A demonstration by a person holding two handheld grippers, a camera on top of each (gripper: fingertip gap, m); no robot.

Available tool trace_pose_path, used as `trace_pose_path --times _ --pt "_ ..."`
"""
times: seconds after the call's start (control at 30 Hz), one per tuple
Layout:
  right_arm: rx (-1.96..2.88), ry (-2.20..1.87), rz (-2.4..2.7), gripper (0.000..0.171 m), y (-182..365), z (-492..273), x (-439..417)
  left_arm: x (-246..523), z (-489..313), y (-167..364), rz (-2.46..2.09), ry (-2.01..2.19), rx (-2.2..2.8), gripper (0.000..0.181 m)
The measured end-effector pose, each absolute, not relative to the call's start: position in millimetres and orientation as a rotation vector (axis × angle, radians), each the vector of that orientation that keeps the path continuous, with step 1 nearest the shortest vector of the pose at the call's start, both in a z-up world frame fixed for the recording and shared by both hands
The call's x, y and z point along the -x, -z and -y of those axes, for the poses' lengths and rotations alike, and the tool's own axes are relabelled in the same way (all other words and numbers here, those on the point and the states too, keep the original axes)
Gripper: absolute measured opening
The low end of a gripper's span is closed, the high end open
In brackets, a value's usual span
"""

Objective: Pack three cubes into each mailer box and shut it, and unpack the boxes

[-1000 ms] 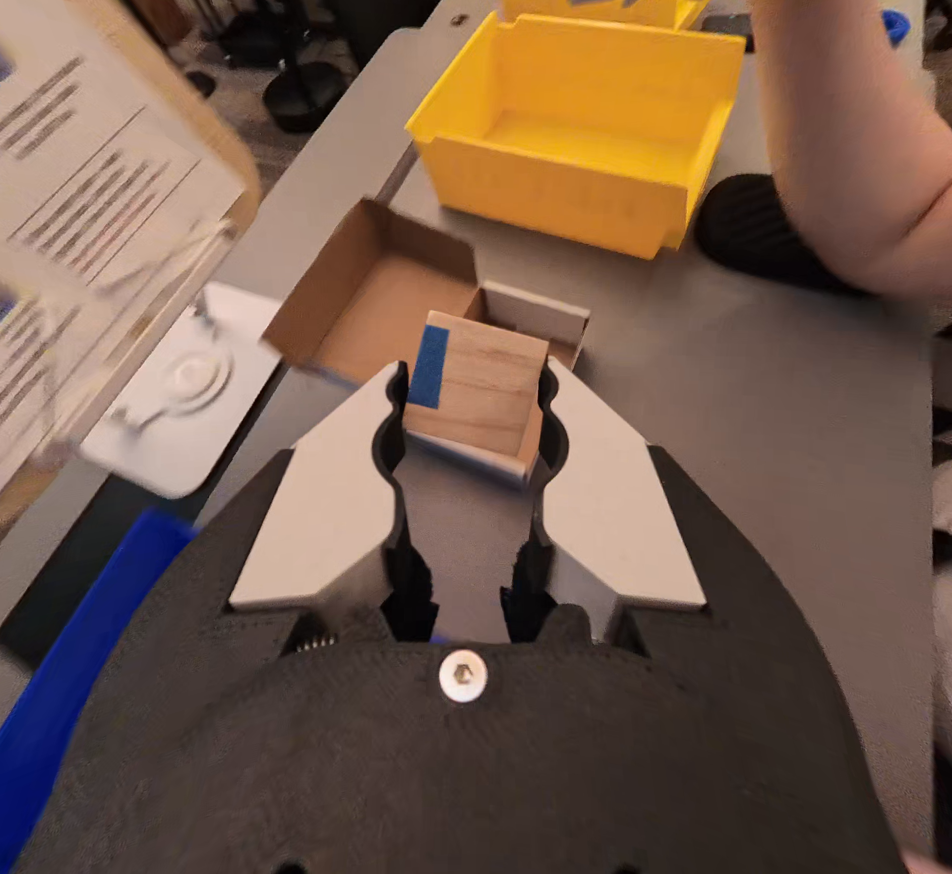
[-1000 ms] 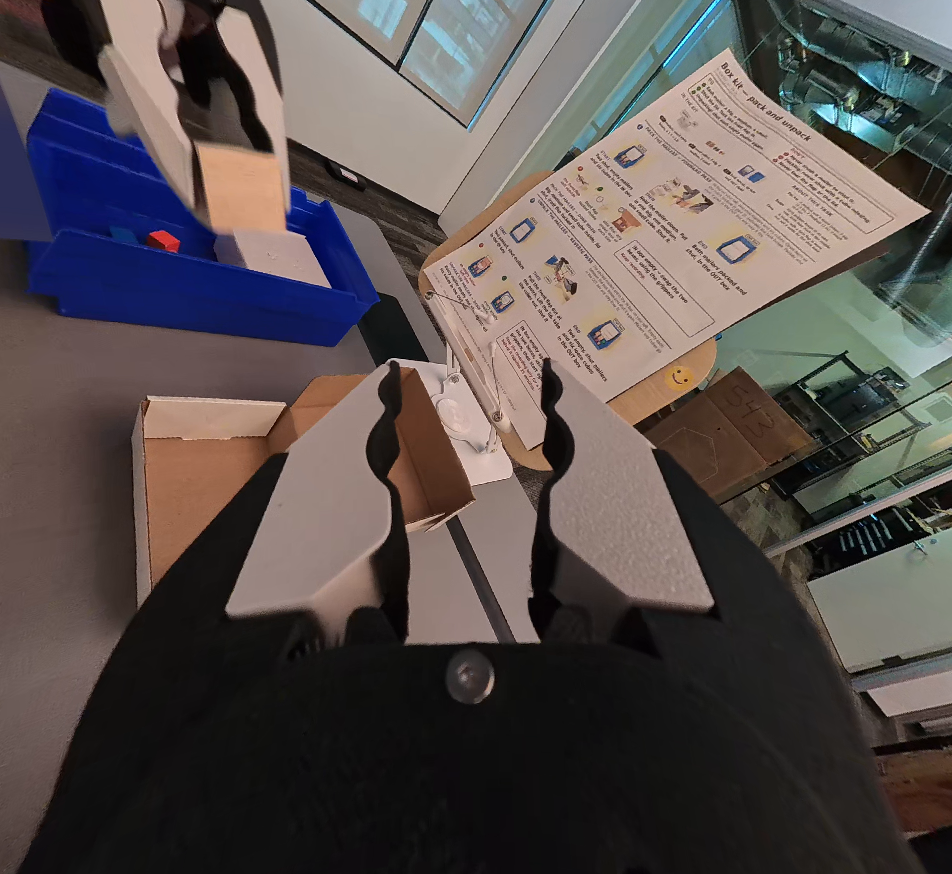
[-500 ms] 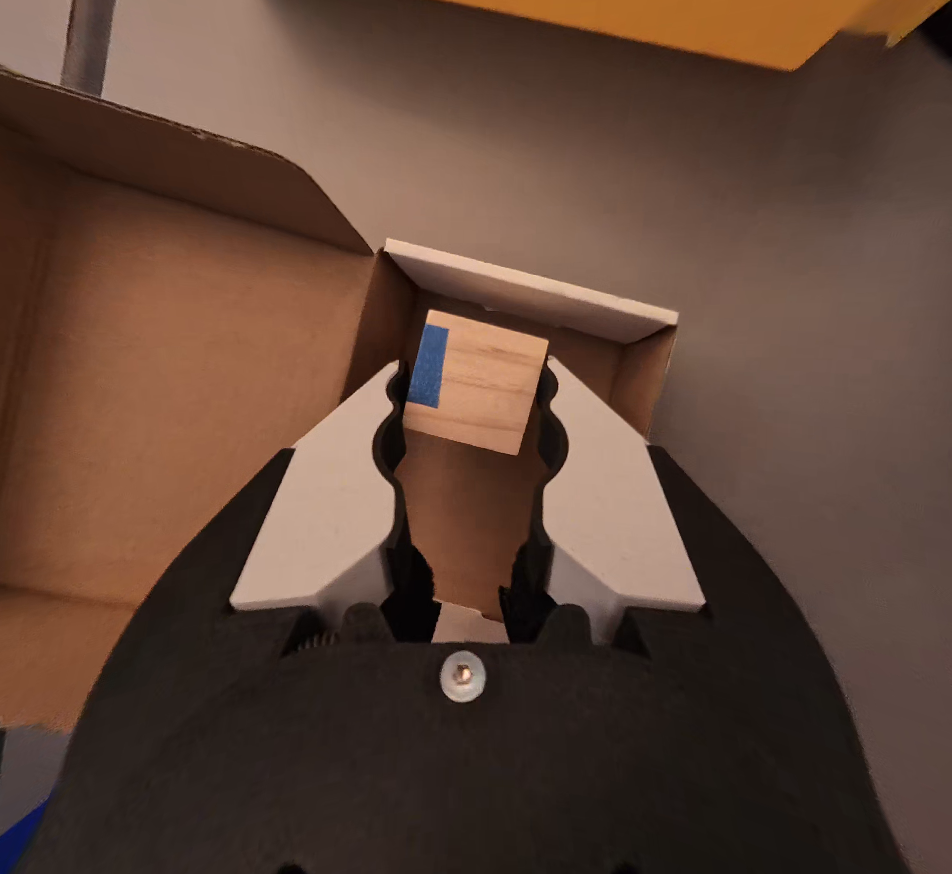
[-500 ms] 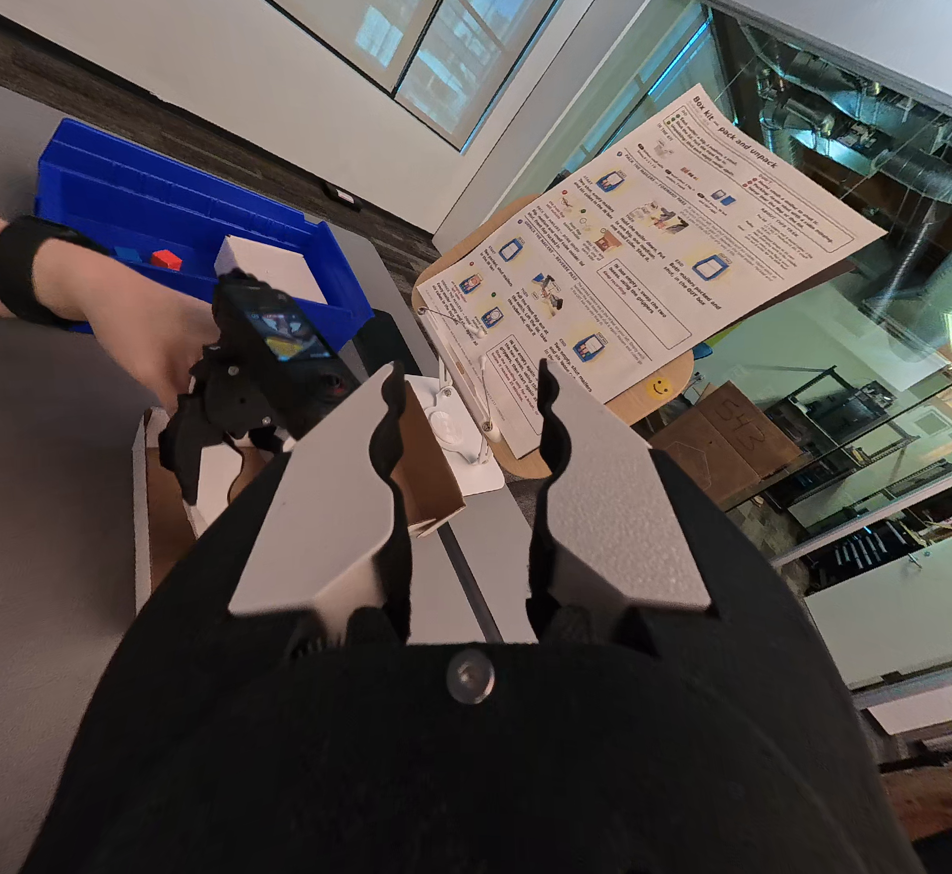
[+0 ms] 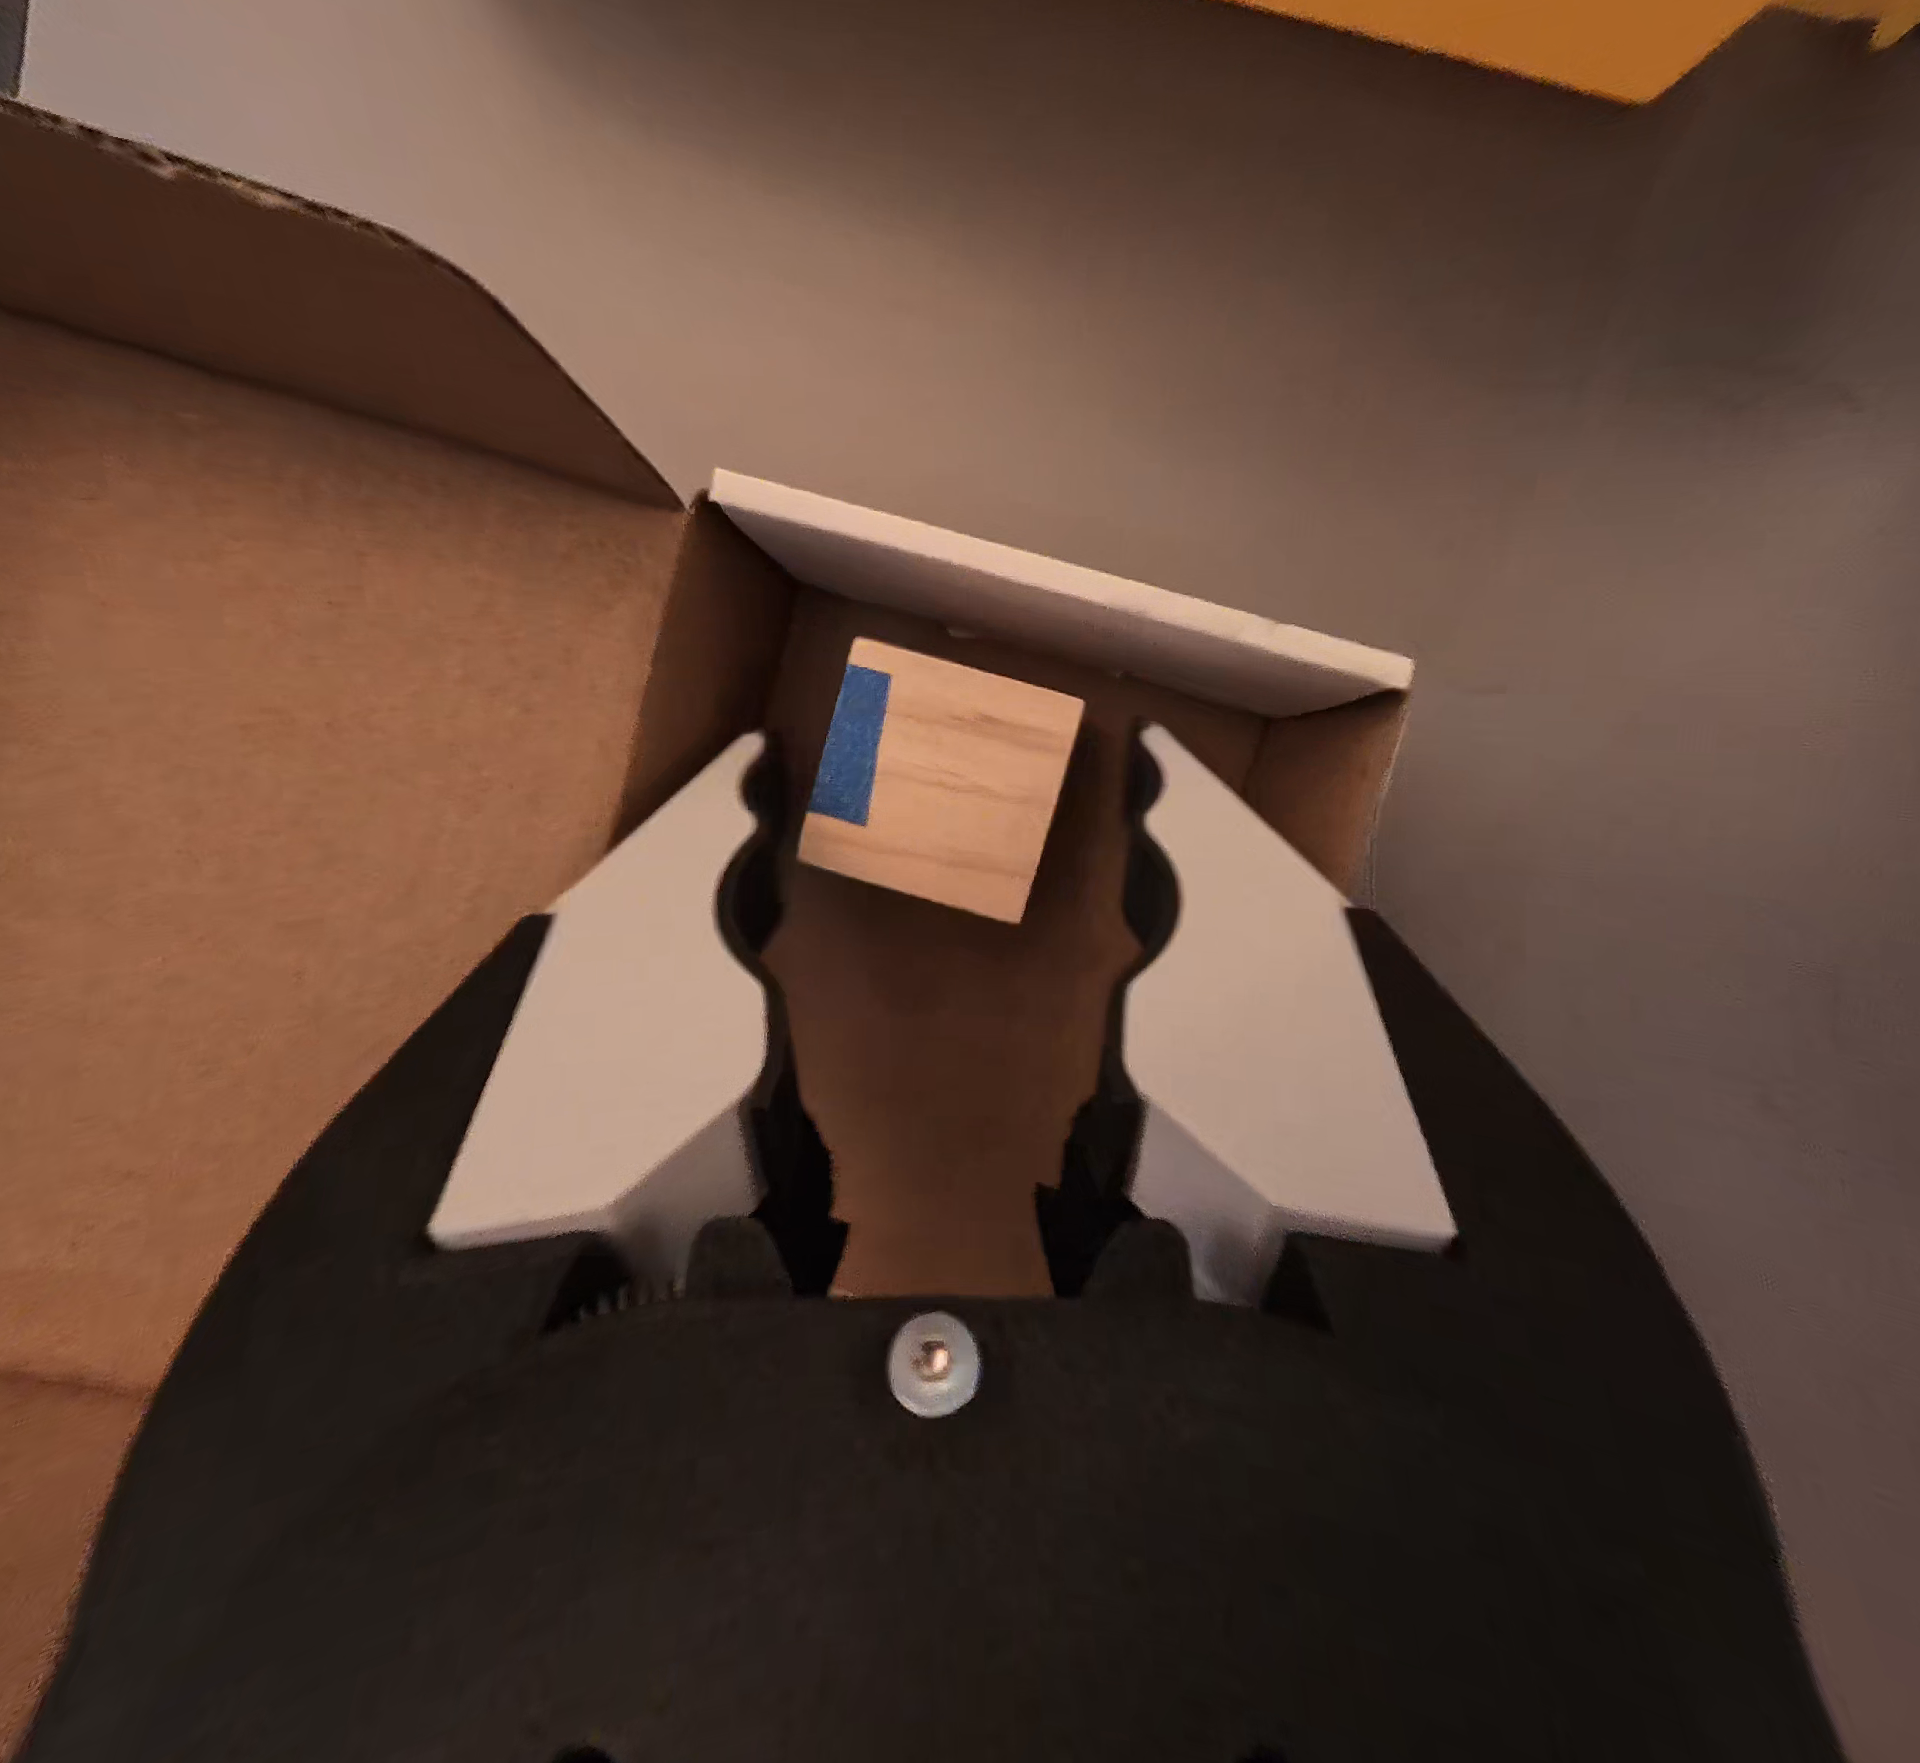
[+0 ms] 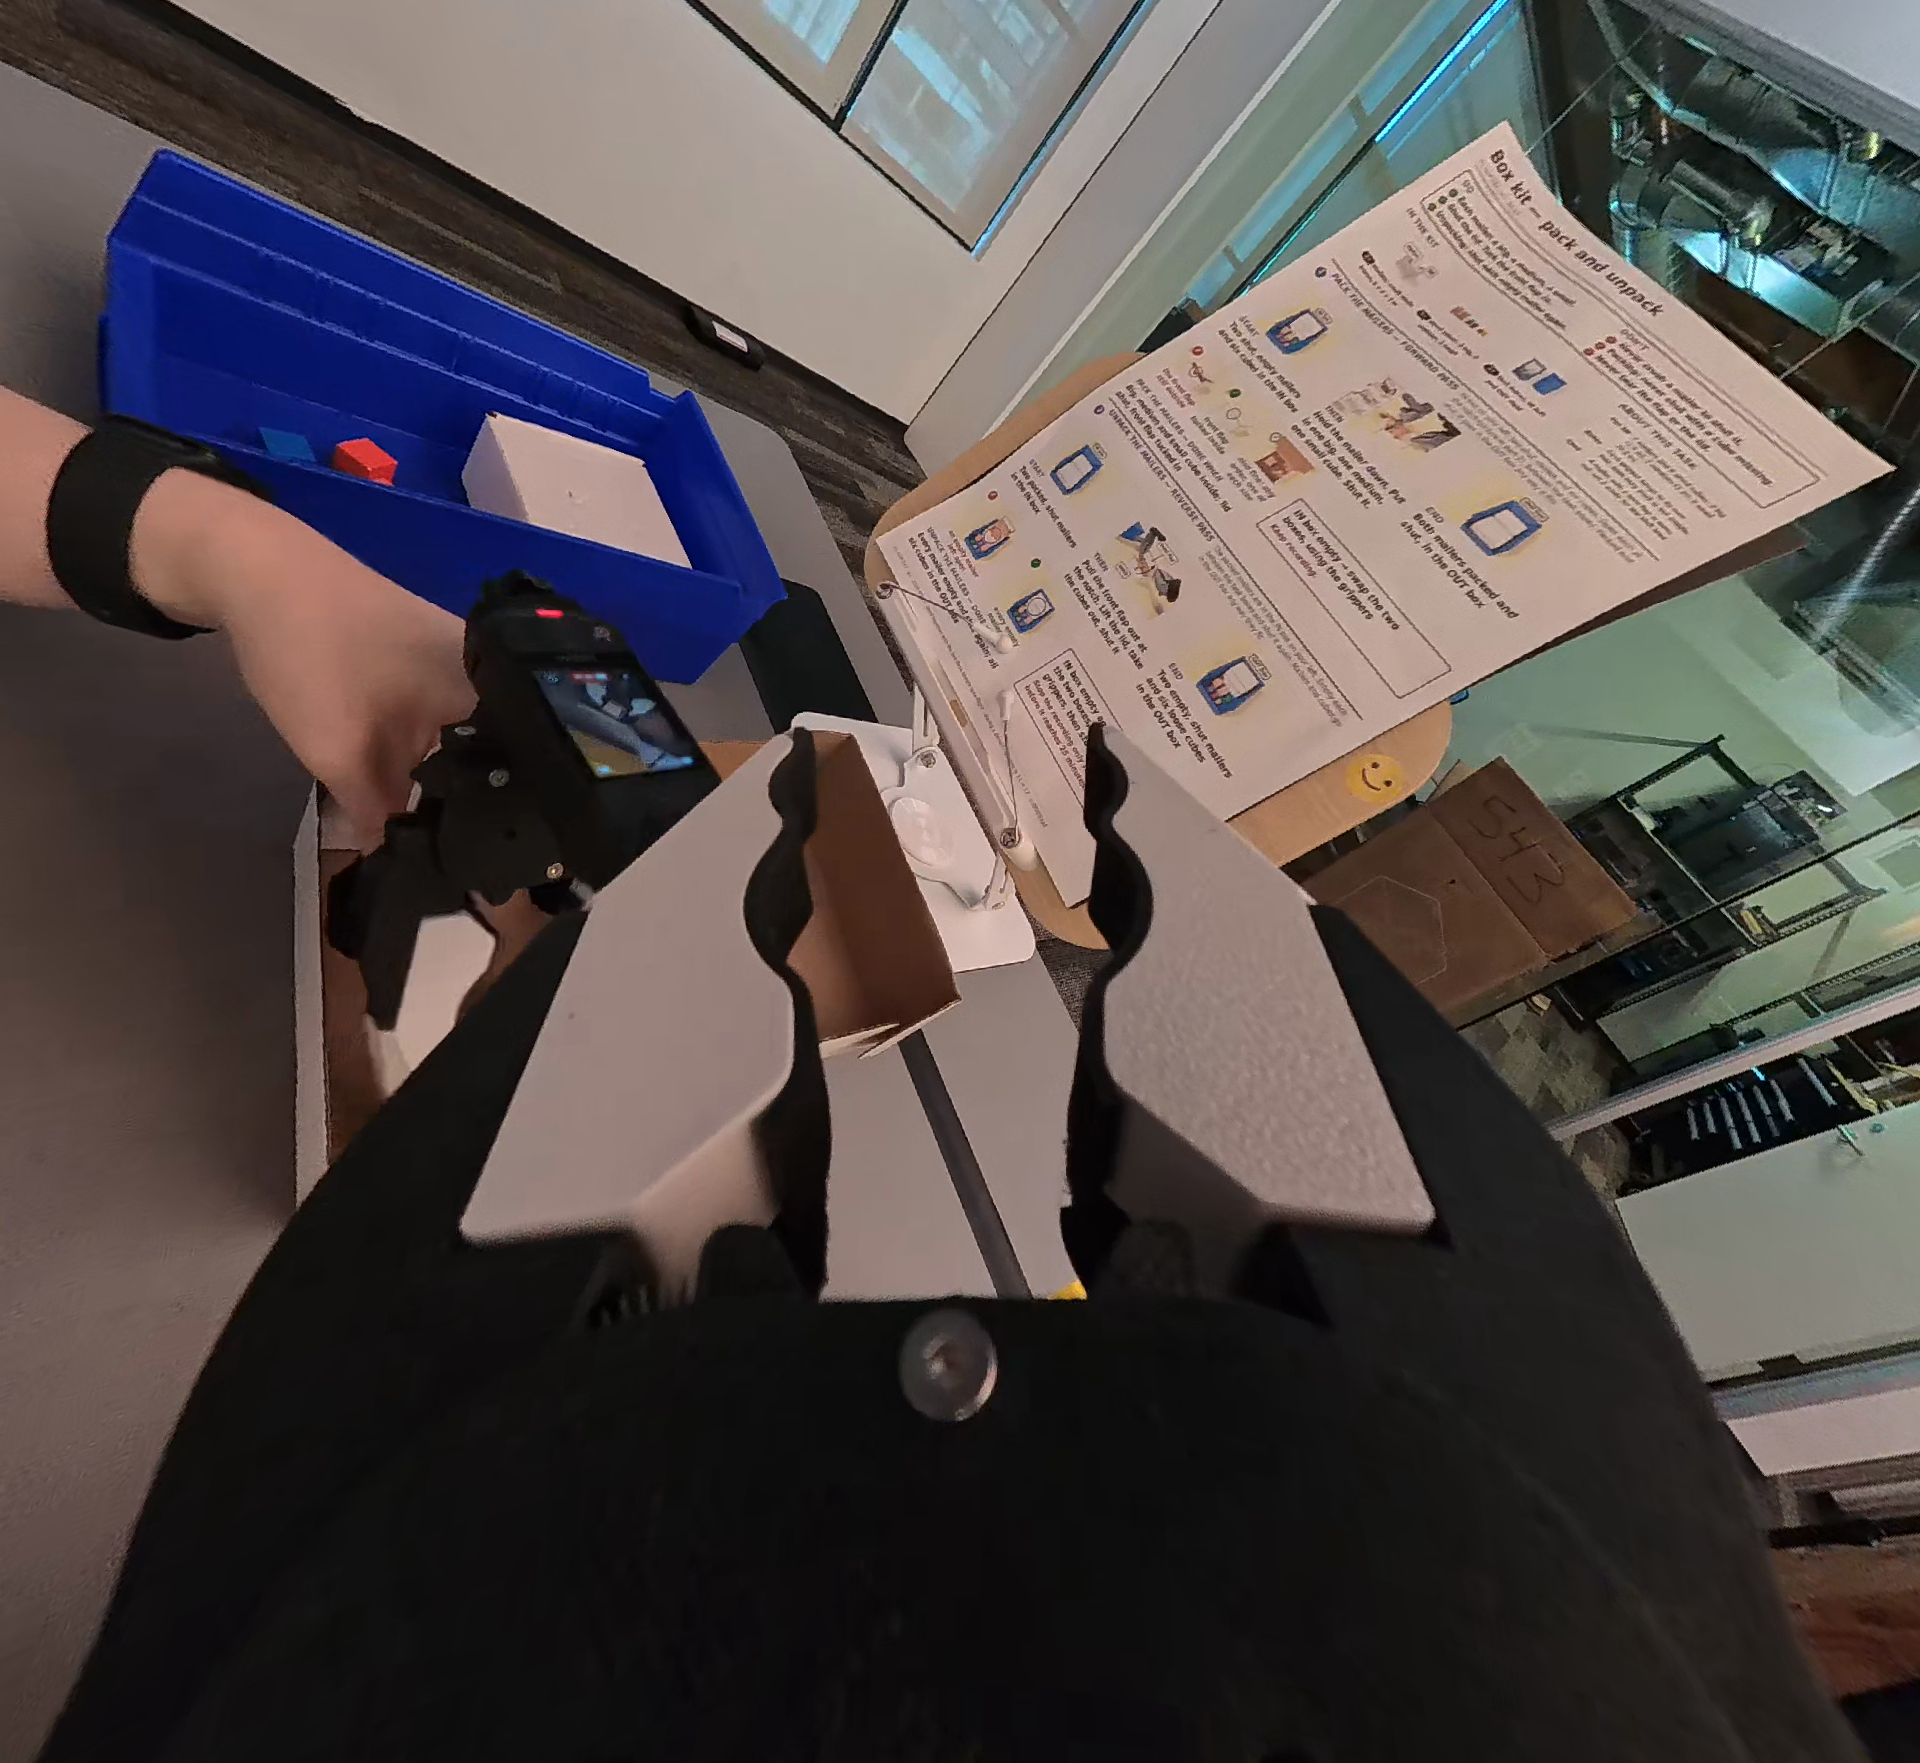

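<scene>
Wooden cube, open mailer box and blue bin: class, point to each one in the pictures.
wooden cube (image 5: 961,783): left wrist view, on its bare top face.
open mailer box (image 5: 1049,601): left wrist view, on its white end wall.
blue bin (image 6: 343,331): right wrist view, on its inner back wall.

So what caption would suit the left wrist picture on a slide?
Open left gripper over a wooden cube with a blue patch inside the open mailer box.
</scene>
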State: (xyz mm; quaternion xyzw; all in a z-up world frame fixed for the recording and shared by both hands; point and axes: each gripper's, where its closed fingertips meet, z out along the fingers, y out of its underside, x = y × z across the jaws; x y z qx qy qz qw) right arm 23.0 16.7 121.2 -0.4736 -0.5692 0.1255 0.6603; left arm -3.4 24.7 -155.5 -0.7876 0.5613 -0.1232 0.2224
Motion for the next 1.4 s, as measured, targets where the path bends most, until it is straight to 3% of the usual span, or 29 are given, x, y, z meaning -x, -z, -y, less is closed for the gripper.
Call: trace_pose_path --times 0.1,0.2,0.33,0.4,0.57,0.67,1.03,1.4 --pt "1.069 -0.279 1.277 0.052 -123.4 -16.8 -27.0 9.0 -16.5 135.3 -1.527 0.419 2.183 0.068" --pt "1.062 -0.278 1.257 0.052 -128.4 -16.1 -33.6 37.7 -15.0 78.6 -1.457 0.365 2.092 0.072" --pt "1.054 -0.293 1.225 0.052 -134.5 -16.8 -41.1 116.9 -4.2 -20.6 -1.211 0.259 1.944 0.083" --pt "1.063 -0.297 1.216 0.052 -134.2 -19.3 -43.4 172.7 7.0 -39.9 -1.095 0.165 1.944 0.076" --pt "1.083 -0.286 1.221 0.052 -129.3 -23.7 -42.1 274.6 55.3 14.5 -1.092 0.088 2.245 0.047" --pt "1.093 -0.276 1.239 0.052 -124.6 -24.5 -38.3 304.4 77.5 59.8 -1.038 0.204 2.515 0.058" --pt "1.120 -0.258 1.267 0.052 -115.3 -28.5 -35.0 331.7 69.8 125.6 -1.044 0.187 2.777 0.057" --pt "1.117 -0.271 1.251 0.052 -119.4 -27.4 -42.0 335.8 69.7 157.8 -1.161 0.172 2.852 0.044"
